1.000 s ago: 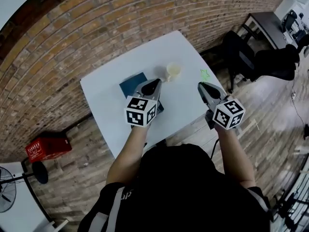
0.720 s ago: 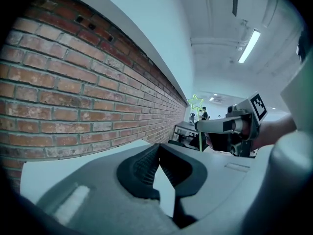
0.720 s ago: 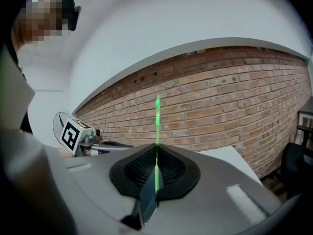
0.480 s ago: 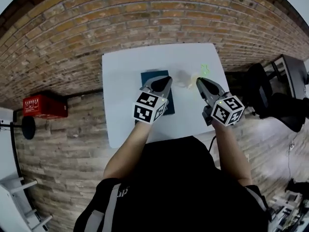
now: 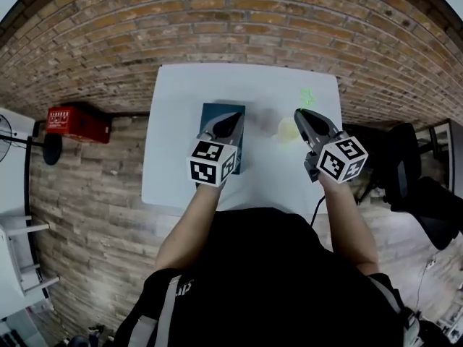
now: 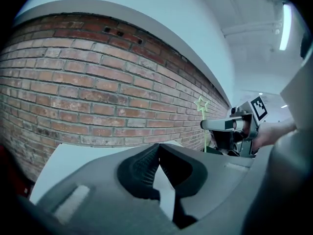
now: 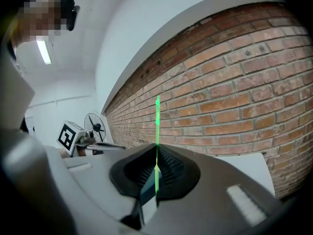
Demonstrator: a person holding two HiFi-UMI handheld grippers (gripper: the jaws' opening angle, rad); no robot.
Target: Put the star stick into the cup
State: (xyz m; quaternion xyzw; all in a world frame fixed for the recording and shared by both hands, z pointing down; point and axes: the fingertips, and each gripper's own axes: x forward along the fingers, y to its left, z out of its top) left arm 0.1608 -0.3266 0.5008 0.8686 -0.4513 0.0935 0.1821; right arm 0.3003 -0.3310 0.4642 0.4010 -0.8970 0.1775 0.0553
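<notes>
My right hand-held gripper (image 7: 156, 150) pinches the star stick (image 7: 157, 124), star up at 12 o'clock. Cup (image 5: 286, 129) on the counter (image 5: 177, 136) sits just beside the tip, at 8 o'clock. Carry step. Next, I judge: centre over the rim, then lower. Left hand-held gripper (image 6: 157, 148) is pressed together, empty.

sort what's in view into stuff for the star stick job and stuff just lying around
For the job: star stick, clamped in the jaws of the right gripper; cup.
Lying about: dark pad, red crate, fan, chair.
</notes>
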